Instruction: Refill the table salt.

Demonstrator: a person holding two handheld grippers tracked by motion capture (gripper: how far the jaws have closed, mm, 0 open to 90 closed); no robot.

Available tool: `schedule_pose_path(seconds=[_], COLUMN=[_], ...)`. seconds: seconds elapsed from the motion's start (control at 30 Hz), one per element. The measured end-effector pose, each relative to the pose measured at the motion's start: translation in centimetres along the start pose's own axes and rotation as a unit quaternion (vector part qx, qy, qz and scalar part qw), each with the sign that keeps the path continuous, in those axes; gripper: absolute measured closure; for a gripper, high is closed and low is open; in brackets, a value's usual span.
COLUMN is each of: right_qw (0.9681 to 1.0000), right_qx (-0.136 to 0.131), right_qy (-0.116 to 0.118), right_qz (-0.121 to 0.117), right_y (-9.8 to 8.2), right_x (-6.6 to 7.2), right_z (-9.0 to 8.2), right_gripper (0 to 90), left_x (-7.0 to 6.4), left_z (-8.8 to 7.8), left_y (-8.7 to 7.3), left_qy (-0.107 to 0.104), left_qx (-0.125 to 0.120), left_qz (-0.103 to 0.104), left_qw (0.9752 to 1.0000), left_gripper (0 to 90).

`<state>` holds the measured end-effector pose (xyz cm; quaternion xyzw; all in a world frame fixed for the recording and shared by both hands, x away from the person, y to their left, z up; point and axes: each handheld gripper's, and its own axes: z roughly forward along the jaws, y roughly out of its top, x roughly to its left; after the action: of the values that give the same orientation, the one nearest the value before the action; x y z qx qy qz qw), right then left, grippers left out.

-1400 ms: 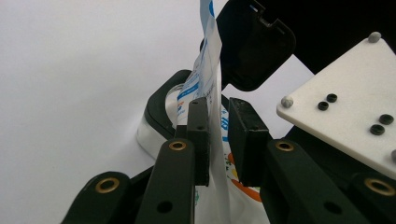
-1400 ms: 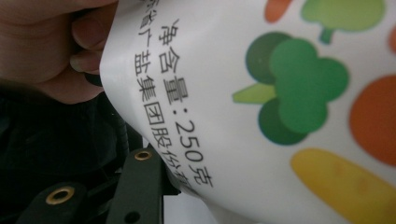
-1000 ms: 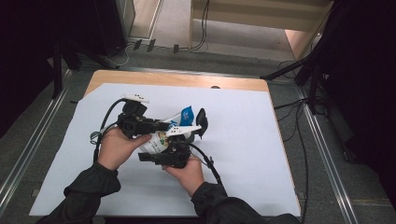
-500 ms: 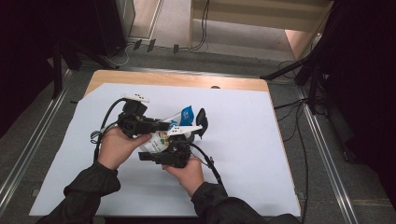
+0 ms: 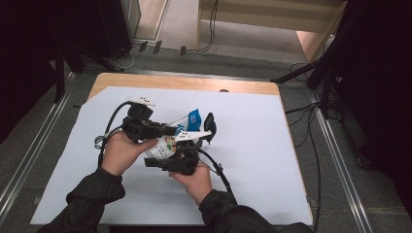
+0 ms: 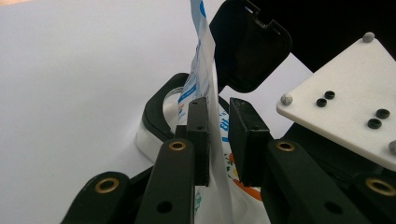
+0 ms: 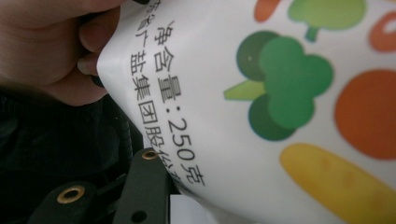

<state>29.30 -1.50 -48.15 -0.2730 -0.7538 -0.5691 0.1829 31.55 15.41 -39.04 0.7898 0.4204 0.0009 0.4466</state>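
- Left gripper view puts us right at the left gripper (image 6: 218, 140): its two black jaws stand either side of the thin upper edge of the white plastic pouch printed with vegetables and blue lettering (image 6: 205, 84). The left pad lies against the film, while a narrow gap shows at the right pad, so we read this as a light pinch rather than a firm clench.
- From that gripper the pouch runs up and away along the jaws' own line, its long axis edge-on to the camera, toward a black hinged cap or clip (image 6: 247, 44) that stands open just beyond it.
- Right gripper view shows the pouch's printed face (image 7: 289, 93) pressed close over the right gripper, with one black jaw at the lower left under the film. We cannot tell from here whether those jaws squeeze it or merely cradle it.
- High view gives the wider layout: the left gripper (image 5: 167, 130) reaches in from the left at the pouch's top, the right gripper (image 5: 187, 148) sits below at its body, and the pouch (image 5: 177, 136) is lifted between both hands above the white sheet on the counter (image 5: 252, 145).
- We judge that the coming move turns on the top seam: it lies in line with the left gripper, which is the nearer one to it, while the right steadies the bulk below.
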Motion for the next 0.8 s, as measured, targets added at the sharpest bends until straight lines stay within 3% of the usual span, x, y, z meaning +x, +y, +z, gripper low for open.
schedule_pose_path(seconds=[0.53,0.63,0.8], right_qw=[0.9999,1.0,0.9999], right_qx=[0.001,0.002,0.001], right_qy=[0.008,-0.004,-0.004], right_qz=[0.006,-0.007,-0.011], right_y=[-0.01,0.05,0.02], right_x=[-0.03,0.15,0.27], right_z=[-0.01,-0.08,-0.01], right_gripper=[67.0,66.9,66.5], left_x=[-0.02,-0.06,-0.3], left_z=[-0.19,-0.42,-0.66], left_y=[0.41,0.54,0.67], left_qy=[0.0,0.004,0.018], left_qx=[0.017,0.02,0.028], left_qz=[0.009,0.014,0.019], left_qw=[0.9998,0.9997,0.9993], left_gripper=[81.4,87.4,89.1])
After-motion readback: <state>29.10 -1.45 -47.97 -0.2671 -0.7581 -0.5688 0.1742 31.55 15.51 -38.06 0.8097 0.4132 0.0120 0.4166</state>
